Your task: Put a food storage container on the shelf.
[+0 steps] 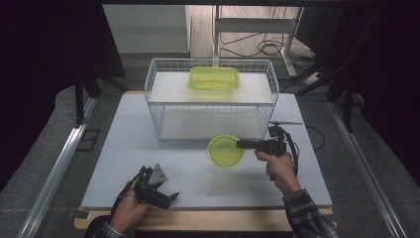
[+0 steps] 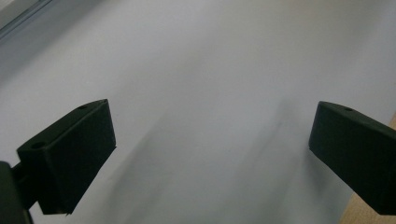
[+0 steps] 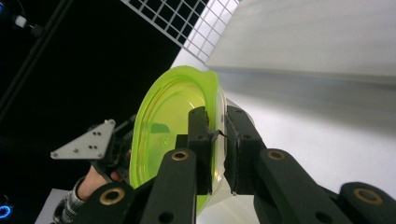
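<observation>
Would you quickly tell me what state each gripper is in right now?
Left gripper: open, nothing between its jaws, above the white table top.
Right gripper: shut on the rim of the round green container.

High view, overhead from the person's side, facing forward across the desk (image 1: 124, 148), left gripper view close above bare desk, right gripper view close behind green bowl (image 3: 173, 121), bowl (image 1: 225, 151) shared with high view.

Clamped on the rim of a green bowl (image 3: 168, 126) by the gripper (image 3: 218, 140); wire basket (image 3: 187, 23) beyond.
</observation>
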